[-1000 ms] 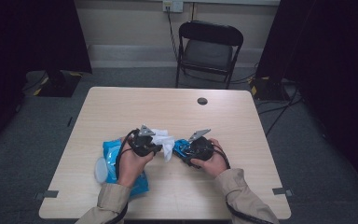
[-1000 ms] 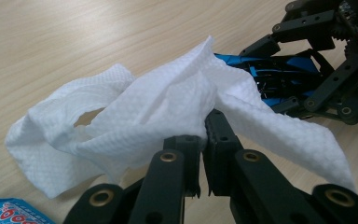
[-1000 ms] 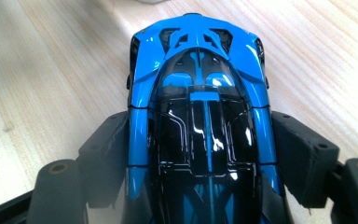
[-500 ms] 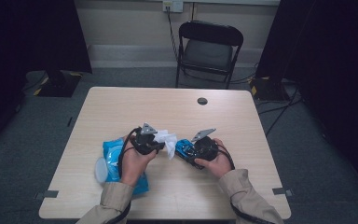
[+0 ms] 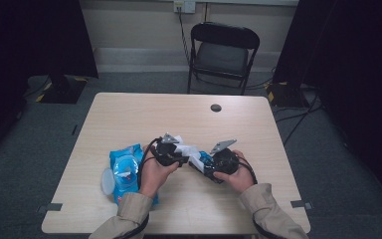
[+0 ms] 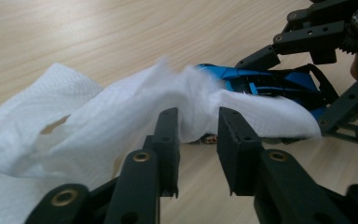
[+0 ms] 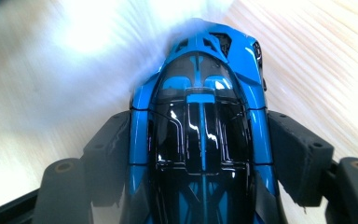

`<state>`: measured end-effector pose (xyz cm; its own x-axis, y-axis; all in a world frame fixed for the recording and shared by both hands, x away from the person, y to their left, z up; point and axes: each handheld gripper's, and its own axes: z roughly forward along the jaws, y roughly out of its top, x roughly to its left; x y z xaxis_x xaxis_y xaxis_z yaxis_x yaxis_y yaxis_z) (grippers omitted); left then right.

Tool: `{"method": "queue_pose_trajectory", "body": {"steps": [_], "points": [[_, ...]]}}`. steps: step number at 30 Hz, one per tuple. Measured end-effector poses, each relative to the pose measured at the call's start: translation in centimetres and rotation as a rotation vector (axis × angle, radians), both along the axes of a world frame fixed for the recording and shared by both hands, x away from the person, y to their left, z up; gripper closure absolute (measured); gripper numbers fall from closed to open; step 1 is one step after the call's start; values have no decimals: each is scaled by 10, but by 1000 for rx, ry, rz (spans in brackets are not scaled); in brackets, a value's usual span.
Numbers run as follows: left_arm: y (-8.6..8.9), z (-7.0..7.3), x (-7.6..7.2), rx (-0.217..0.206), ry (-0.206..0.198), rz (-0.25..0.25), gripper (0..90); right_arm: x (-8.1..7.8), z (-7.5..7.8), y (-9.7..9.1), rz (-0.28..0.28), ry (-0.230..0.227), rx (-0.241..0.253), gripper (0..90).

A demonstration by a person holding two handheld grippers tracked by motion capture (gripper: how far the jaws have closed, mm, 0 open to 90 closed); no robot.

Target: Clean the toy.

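1. Since the earlier frame the left gripper (image 6: 198, 140) has just been opening its jaws; the white wipe (image 6: 121, 107) sits in the gap, and the pads no longer pinch it.
2. Right gripper (image 7: 200, 158): jaws clamped on both flanks of the blue toy car (image 7: 200, 121).
3. The car is held just above the table (image 5: 129, 114), near its front middle, with the wipe draped over one end.
4. The blue wipes pack (image 5: 124, 169) lies on the table beside the left hand (image 5: 154, 172).

Light wooden desk (image 5: 129, 119), blue wipes pack (image 5: 124, 169) near its left edge, small dark disc (image 5: 216, 107) toward the far edge.
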<state>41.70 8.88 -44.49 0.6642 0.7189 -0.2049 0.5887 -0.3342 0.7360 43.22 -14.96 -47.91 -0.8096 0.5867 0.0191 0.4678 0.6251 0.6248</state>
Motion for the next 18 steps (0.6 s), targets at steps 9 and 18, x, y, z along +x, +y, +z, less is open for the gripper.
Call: {"method": "queue_pose_trajectory", "body": {"steps": [9, 18], "points": [[2, 12, 12, 44, -100, 159, 234, -3, -5, -25, -31, 4, -21, 284], [-23, -22, 33, 115, -2, 195, 199, -3, -5, -27, -26, 8, -16, 284]]}}
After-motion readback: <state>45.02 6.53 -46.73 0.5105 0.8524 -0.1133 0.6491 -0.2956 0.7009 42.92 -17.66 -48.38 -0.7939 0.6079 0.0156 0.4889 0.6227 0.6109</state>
